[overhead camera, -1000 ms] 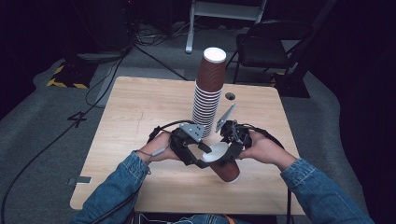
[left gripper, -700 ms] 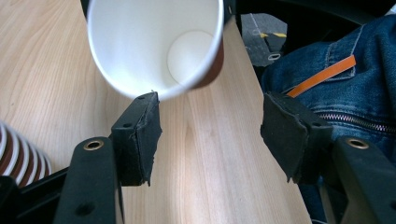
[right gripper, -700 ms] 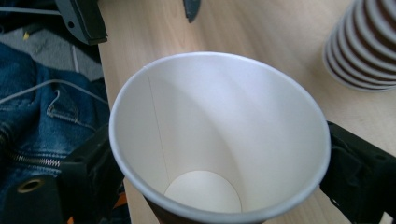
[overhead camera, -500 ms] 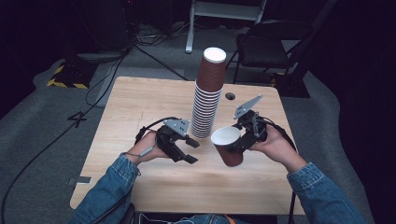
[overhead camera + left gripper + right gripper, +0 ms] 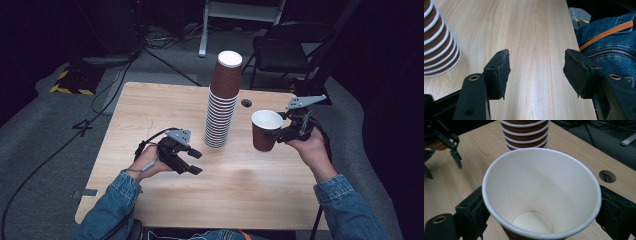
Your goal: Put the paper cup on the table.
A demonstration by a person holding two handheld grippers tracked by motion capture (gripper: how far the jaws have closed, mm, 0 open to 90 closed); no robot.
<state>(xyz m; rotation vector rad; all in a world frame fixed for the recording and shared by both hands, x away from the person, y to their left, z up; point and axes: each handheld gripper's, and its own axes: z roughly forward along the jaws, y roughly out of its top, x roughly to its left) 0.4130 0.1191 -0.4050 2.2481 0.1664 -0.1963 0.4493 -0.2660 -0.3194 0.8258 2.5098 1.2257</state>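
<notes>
A tall stack of upturned brown paper cups (image 5: 222,100) stands near the middle of the wooden table (image 5: 150,115). My right gripper (image 5: 278,135) is shut on a single upright brown cup (image 5: 265,131), held above the table to the right of the stack. In the right gripper view the cup (image 5: 541,195) shows its white, empty inside between the pads (image 5: 471,212), with the stack (image 5: 525,135) behind it. My left gripper (image 5: 194,161) rests low, left of the stack, open and empty. In the left gripper view its jaws (image 5: 537,57) stand wide over bare wood, beside the stack (image 5: 439,42).
A round cable hole (image 5: 245,103) sits in the table behind the held cup. A black chair (image 5: 295,45) and floor cables (image 5: 115,65) lie beyond the far edge. The person's jeans (image 5: 604,42) show past the table's near edge.
Both grippers were together at the cup in front of the stack. The left let go and drew back left; the right carried the cup right and up.
</notes>
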